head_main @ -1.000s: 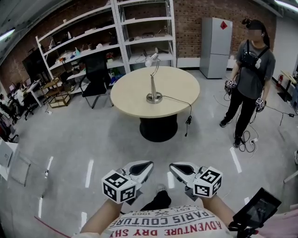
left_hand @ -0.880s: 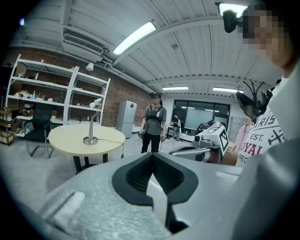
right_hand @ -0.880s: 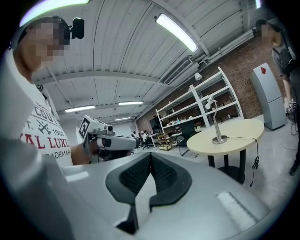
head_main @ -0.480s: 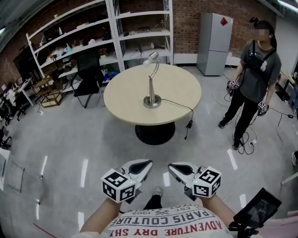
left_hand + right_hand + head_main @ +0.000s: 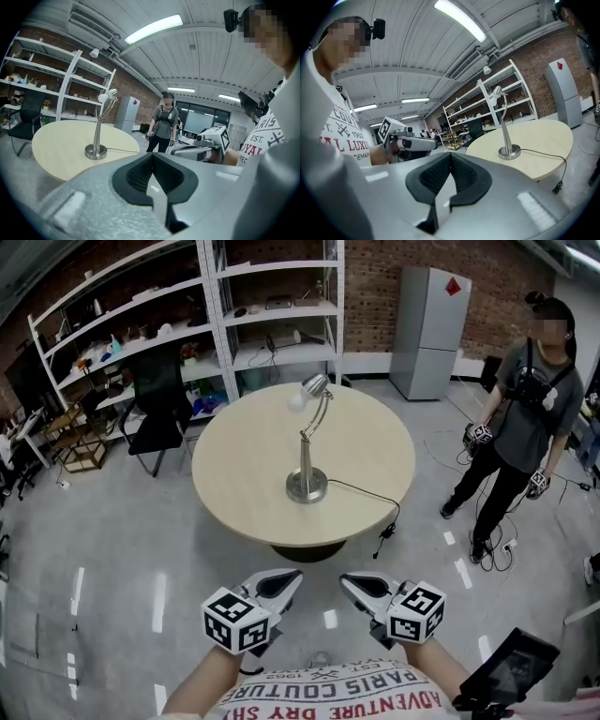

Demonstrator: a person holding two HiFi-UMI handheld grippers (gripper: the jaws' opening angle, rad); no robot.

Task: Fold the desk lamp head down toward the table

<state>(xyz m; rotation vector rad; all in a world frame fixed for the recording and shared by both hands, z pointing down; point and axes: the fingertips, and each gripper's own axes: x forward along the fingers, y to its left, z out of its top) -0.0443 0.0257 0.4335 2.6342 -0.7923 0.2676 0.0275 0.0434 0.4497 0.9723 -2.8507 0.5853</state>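
**Shut, empty, well short of lamp**

Printed upside down on shirt [image 5: 349, 692], just behind left gripper [image 5: 281, 583] and right gripper [image 5: 362, 585]: "PARIS COUTURE", "1962", "ADVENTURE DRY", with a last word cut off at the frame edge. On both cubes, black-and-white square markers, no letters. On fridge [image 5: 428, 320], far ahead and to the right, a red diamond sticker, any print too small to read.

Beside the right gripper, cut by the frame corner, a dark screen [image 5: 513, 667], only partly seen. On shelves [image 5: 187, 329] beyond table [image 5: 234, 474], clutter too small to sort out.

Pressed together in both gripper views [image 5: 152, 159] [image 5: 450, 160], pads meeting, nothing between. Held side by side, near each other, pointing toward the table.

Well ahead of both tips, near the table's middle: lamp [image 5: 307, 442], upright. Silver round base, slim tapering stem, thin arm bent over at the top, head tilted down to the left with a white bulb showing. From the base, black cord [image 5: 367, 493] running right and over the table edge. Right of the table, well apart, a person [image 5: 520, 418] standing.
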